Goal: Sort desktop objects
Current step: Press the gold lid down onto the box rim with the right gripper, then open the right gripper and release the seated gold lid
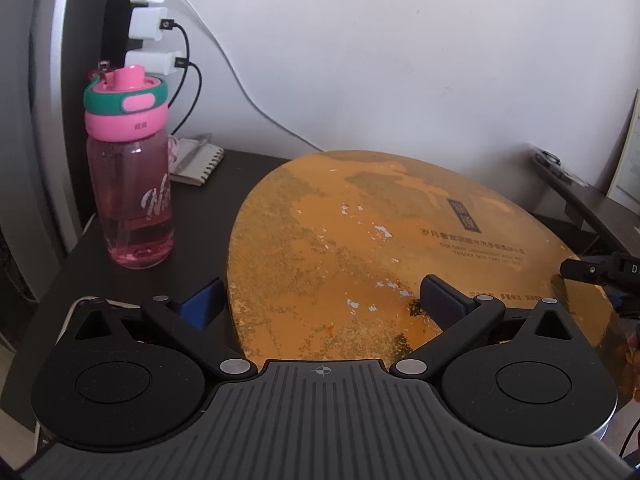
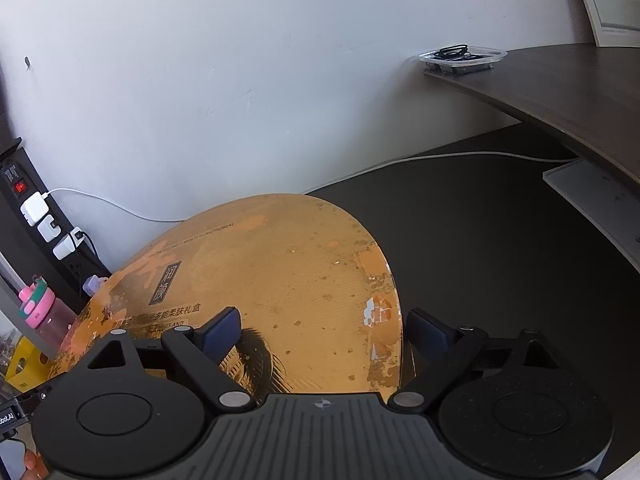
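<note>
A worn orange cardboard box [image 1: 360, 240] with printed text lies flat on the dark desk [image 1: 208, 216] and fills the middle of both views. My left gripper [image 1: 322, 296] is open and straddles the box's left edge, one finger [image 1: 204, 300] beside the box and the other over its top. My right gripper [image 2: 324, 324] is open too, astride the right edge of the box [image 2: 288, 280], with one finger [image 2: 426, 326] past the edge over the desk. Nothing is pressed between either pair of pads.
A pink water bottle [image 1: 130, 184] stands left of the box, with a spiral notebook [image 1: 196, 162] behind it. A power strip with white chargers [image 1: 150, 24] hangs on the wall. To the right, a raised wooden shelf [image 2: 560, 88] carries a clear tray [image 2: 462, 56].
</note>
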`<state>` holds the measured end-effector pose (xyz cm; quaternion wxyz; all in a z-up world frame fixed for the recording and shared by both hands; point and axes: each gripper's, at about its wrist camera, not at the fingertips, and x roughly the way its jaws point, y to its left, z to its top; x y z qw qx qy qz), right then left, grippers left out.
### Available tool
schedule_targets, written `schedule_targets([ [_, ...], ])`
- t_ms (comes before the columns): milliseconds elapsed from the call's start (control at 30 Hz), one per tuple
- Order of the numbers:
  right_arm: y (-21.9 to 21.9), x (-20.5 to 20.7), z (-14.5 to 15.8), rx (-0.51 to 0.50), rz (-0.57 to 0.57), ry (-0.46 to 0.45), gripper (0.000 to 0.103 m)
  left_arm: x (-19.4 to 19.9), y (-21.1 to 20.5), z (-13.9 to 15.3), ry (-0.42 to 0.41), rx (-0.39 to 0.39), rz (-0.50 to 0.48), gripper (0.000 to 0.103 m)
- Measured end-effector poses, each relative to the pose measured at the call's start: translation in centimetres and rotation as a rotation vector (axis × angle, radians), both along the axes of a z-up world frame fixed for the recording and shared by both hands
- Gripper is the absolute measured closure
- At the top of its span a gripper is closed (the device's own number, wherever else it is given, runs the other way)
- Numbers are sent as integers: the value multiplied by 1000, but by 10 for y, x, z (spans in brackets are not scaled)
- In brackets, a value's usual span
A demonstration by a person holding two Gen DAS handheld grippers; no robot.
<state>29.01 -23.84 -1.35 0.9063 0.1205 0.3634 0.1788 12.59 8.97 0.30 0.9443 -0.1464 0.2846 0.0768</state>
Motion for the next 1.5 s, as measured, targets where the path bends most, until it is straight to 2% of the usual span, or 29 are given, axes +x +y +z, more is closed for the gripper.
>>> schedule_targets([
  [100, -5, -13, 12, 2, -35, -54, 8, -12, -1, 9, -19, 23, -16, 5],
  [167, -7, -27, 25, -11, -60, -91, 7, -24, -6, 18, -26, 72, -24, 5],
  [300, -7, -68, 50, -3, -42, -129, 5, -46, -20, 36, 10, 172, -5, 3],
  [367, -1, -95, 60, -32, -20, -142, 5, -60, -27, 43, 41, 202, -8, 3],
  [467, 10, -139, 69, -71, 31, -182, 5, -83, -42, 42, 77, 242, -34, 3],
  [633, 31, -190, 66, -111, 60, -207, 7, -114, -62, 29, 101, 251, -121, 3],
  [700, 43, -201, 63, -186, 69, -222, 16, -121, -65, 23, 105, 265, -137, 3],
  [800, 63, -214, 62, -300, 126, -254, 40, -127, -63, 18, 105, 274, -144, 3],
  [833, 70, -217, 63, -310, 148, -260, 47, -129, -61, 17, 105, 274, -144, 3],
  [900, 81, -220, 65, -306, 185, -257, 54, -131, -56, 14, 110, 276, -137, 3],
  [1167, 133, -220, 59, -300, 290, -237, 63, -134, -30, 4, 151, 278, -94, 3],
  [1333, 153, -217, 54, -277, 299, -220, 76, -137, -20, -2, 172, 275, -95, 3],
  [1500, 166, -210, 43, -291, 322, -170, 78, -139, -12, -5, 184, 258, -86, 3],
])
